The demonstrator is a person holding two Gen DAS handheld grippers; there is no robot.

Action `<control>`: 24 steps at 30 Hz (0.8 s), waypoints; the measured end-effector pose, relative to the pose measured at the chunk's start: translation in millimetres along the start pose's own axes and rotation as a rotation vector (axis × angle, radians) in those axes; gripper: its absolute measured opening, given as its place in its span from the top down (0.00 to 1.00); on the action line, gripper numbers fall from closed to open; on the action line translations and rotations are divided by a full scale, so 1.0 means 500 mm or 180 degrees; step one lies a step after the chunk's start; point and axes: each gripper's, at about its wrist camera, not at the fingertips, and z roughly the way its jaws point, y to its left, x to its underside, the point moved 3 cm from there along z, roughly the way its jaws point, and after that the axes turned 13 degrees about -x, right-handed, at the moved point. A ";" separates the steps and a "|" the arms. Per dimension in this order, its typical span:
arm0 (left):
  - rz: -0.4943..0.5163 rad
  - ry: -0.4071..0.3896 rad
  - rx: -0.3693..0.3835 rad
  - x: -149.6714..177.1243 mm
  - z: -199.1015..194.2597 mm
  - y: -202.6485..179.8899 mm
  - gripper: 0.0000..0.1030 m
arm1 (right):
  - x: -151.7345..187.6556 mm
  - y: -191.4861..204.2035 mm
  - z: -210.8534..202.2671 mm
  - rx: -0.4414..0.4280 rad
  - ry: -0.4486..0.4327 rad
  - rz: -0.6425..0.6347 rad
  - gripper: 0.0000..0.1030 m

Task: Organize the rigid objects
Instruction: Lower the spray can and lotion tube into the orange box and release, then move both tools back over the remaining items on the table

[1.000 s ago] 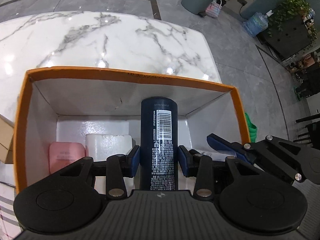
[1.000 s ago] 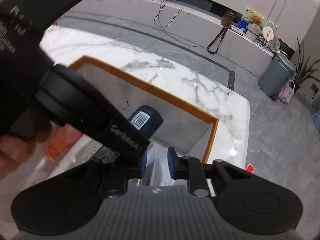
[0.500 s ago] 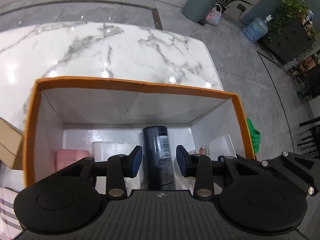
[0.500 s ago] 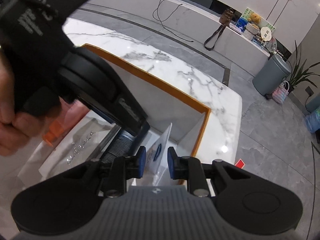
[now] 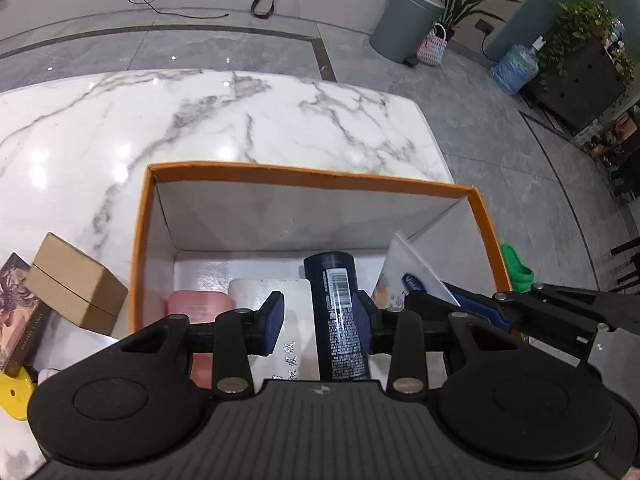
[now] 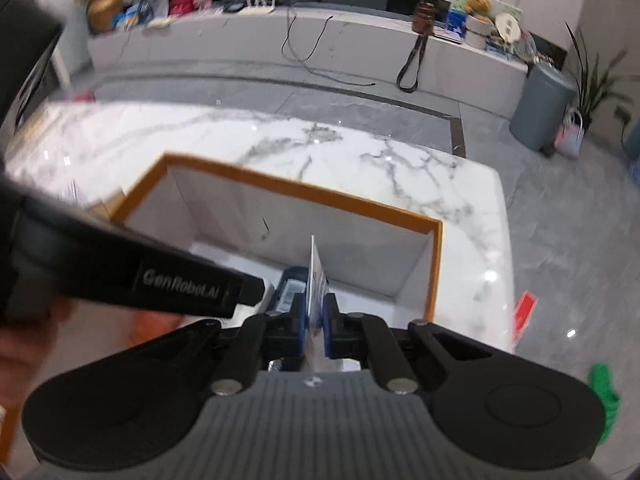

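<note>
Blue-padded right tongs (image 6: 314, 328) have just been closing and now pinch the thin white card pack (image 6: 317, 280), standing it on edge inside the orange-rimmed box (image 5: 304, 172) by its right wall. Left tongs (image 5: 320, 322) hang open and have let go of the dark spray can (image 5: 336, 312), now lying on the box floor beside the pink case (image 5: 196, 308). Brown box (image 5: 76, 286) waits on the tabletop (image 5: 240, 116), so sorting probably isn't done.

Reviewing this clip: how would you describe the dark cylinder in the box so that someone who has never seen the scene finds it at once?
Find the orange-rimmed box on the marble table. On its white floor, a dark navy can lies lengthwise, between a white flat box and a white card standing on edge. It is the only round, dark item, with a white barcode label.
</note>
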 end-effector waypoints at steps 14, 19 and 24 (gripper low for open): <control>0.0027 -0.0035 0.0018 0.008 -0.010 0.010 0.59 | -0.005 -0.026 0.001 0.0273 -0.0341 0.0119 0.94; 0.0108 -0.0013 -0.0012 0.015 -0.018 0.012 0.59 | 0.018 -0.017 -0.002 0.0301 -0.0201 0.0050 0.93; 0.0153 -0.0006 -0.0004 0.022 -0.042 0.020 0.59 | 0.019 -0.005 -0.019 0.0357 -0.0180 0.0024 0.90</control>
